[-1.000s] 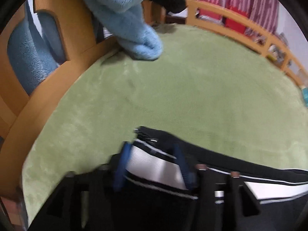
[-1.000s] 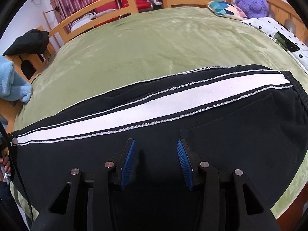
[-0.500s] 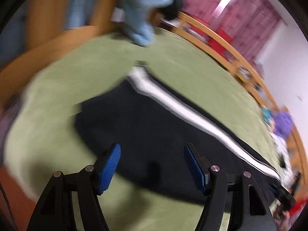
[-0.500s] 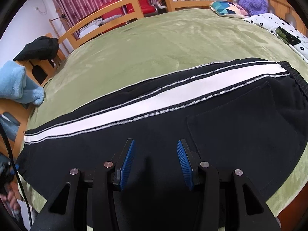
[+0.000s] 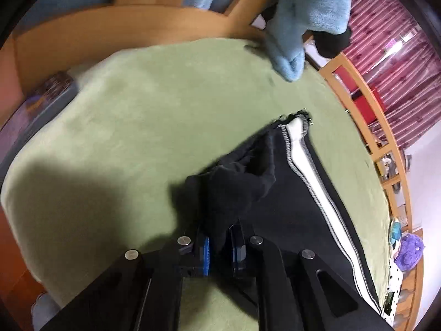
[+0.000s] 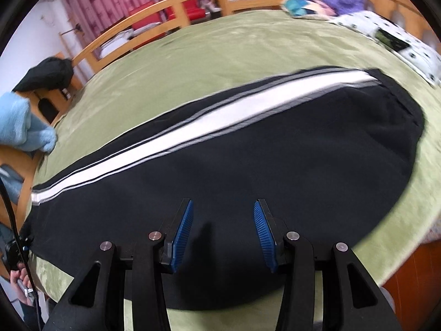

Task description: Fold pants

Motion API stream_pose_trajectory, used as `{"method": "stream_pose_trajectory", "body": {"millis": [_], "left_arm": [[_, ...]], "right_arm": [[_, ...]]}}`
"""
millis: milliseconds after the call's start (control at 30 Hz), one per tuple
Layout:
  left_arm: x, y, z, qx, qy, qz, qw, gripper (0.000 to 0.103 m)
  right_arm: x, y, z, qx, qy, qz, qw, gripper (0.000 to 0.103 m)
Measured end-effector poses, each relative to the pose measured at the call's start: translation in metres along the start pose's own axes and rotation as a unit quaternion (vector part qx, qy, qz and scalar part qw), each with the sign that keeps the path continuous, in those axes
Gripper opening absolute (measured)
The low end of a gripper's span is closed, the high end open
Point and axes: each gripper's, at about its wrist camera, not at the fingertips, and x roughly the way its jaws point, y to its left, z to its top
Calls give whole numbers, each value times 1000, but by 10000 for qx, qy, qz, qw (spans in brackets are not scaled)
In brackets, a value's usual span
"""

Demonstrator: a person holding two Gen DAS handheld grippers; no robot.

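on the green blanket (image 5: 154,115), left claw (image 5: 219,248) pinches the pants (image 6: 275,165); right claw (image 6: 223,231) wide; blue towel (image 5: 300,27) near.

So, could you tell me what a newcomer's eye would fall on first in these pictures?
Most likely the black pants with their broad white stripe, spread across the green bed cover. Next, the left gripper, its fingers shut on a bunched hem end of the pants near the bed's edge, while the right gripper hovers open above the dark cloth. A light blue blanket hangs at the wooden frame.

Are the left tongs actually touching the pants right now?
Touching. The left wrist view shows the left tongs shut on a bunched fold of the black pants, fabric pinched between the blue pads.
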Motion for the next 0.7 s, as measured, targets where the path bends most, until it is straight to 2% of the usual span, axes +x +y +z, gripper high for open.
{"method": "stream_pose_trajectory", "body": {"millis": [33, 133, 200, 233, 333, 400, 533, 600, 633, 700], "left_arm": [[2, -4, -3, 186, -27, 109, 9998, 14], [1, -19, -11, 593, -53, 510, 9969, 31], [-7, -33, -20, 828, 75, 680, 9942, 60], [-13, -40, -28, 979, 95, 688, 9928, 63], [-28, -68, -51, 1598, 48, 752, 9843, 64], [-36, -91, -66, 1893, -9, 806, 9786, 64], [-48, -132, -85, 2104, -125, 573, 9759, 64], [-46, -157, -91, 2211, -112, 482, 9740, 64], [-45, -168, -95, 2260, -97, 417, 9732, 64], [-41, -191, -100, 2392, -129, 327, 9703, 64]], "right_arm": [[-5, -10, -2, 82, -44, -68, 9999, 46], [-21, -54, -7, 416, -160, -304, 9985, 47], [-27, -80, -7, 615, -227, -451, 9968, 54], [-30, -97, -6, 767, -280, -515, 9953, 61], [-33, -146, 3, 1277, -511, -599, 9887, 67], [-28, -175, 14, 1649, -690, -495, 9826, 73], [3, -222, 40, 2233, -756, -218, 9716, 75], [25, -238, 53, 2480, -704, -98, 9662, 75], [39, -246, 61, 2630, -714, 100, 9621, 75], [53, -248, 75, 2712, -807, 256, 9588, 76]]}}
